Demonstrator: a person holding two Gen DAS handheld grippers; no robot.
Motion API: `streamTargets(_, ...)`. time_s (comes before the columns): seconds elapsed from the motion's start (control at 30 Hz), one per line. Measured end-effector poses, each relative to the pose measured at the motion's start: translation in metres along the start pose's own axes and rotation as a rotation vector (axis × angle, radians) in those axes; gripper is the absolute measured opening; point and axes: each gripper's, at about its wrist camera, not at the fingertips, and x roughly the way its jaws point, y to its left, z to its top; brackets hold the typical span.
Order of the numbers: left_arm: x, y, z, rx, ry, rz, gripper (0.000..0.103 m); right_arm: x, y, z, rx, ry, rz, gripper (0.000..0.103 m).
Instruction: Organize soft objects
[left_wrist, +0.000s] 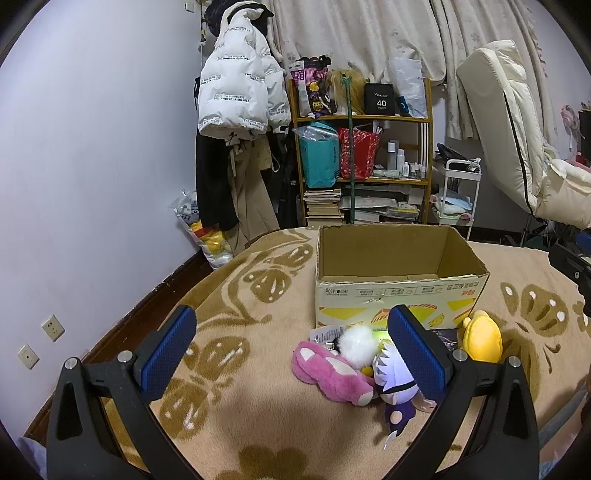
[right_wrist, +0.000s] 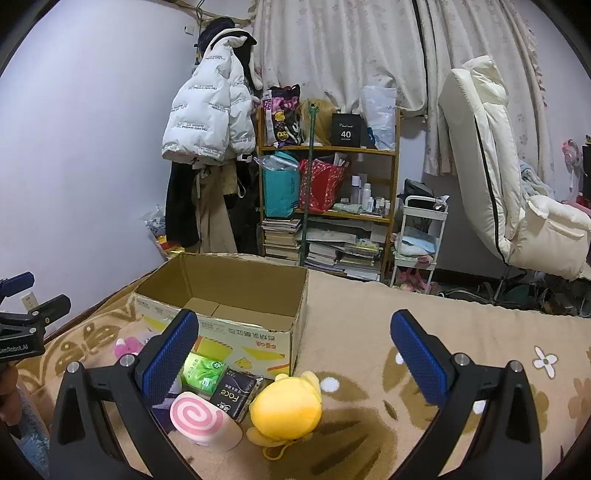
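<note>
Evidently, right gripper: jaws wide apart, empty.
Yellow plush: just below, light, squashy; pinch its round body.

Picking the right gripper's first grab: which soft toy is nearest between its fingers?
The yellow plush; the pink swirl roll lies further left, by the left finger.

Readable text: five spots across both wrist views.

White puffer jacket hanging on the wall: repeated print "The only leading fashion art", seen upside down. Black box on the top shelf of the wooden rack: "40", small line beneath too fine to read. Dark tissue pack on the blanket: "Face", inverted. Left gripper body, at the right view's edge: "GenRoboT.AI", first letter cropped. Cardboard box front: upside-down Chinese print, one bit like "450g", uncertain.
</note>
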Motion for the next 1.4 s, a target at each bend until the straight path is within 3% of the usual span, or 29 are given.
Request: streamTargets(1.4,0.0023,0.001,-0.0032,0.007,0.007,0.009,0.102,0.0041,0.0036,-0.0052,-0.017,0.009,0.006,0.103)
